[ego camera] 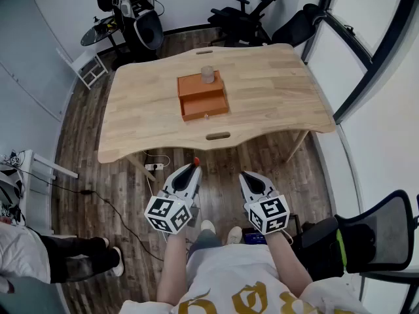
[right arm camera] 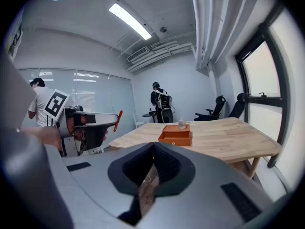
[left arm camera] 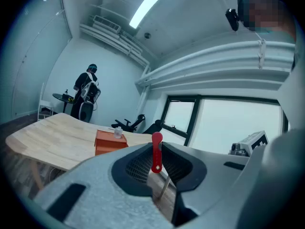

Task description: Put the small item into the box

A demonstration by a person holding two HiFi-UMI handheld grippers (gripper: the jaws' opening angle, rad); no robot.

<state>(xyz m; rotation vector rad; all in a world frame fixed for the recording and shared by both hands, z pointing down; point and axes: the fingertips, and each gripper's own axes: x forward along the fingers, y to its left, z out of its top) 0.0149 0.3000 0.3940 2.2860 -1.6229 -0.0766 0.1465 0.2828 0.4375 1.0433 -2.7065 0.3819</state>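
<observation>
An orange box (ego camera: pixel 203 95) with its lower drawer pulled out sits in the middle of the wooden table (ego camera: pixel 268 97), and a small clear jar (ego camera: pixel 207 74) stands on its top. My left gripper (ego camera: pixel 194 167) hangs over the floor in front of the table, shut on a small red item (ego camera: pixel 196 161). In the left gripper view the red item (left arm camera: pixel 156 151) sticks up from between the jaws, with the box (left arm camera: pixel 108 141) far behind it. My right gripper (ego camera: pixel 244 175) is beside it, shut and empty. The right gripper view shows the box (right arm camera: pixel 176 135) and the left gripper (right arm camera: pixel 95 128).
Office chairs (ego camera: pixel 242 15) and a backpack rig (ego camera: pixel 141 18) stand beyond the table. A white stool (ego camera: pixel 88 67) is at the table's far left corner. A power strip (ego camera: pixel 154 166) lies under the table's front edge. A second person (ego camera: pixel 39 257) stands at my left, a black chair (ego camera: pixel 366 241) at my right.
</observation>
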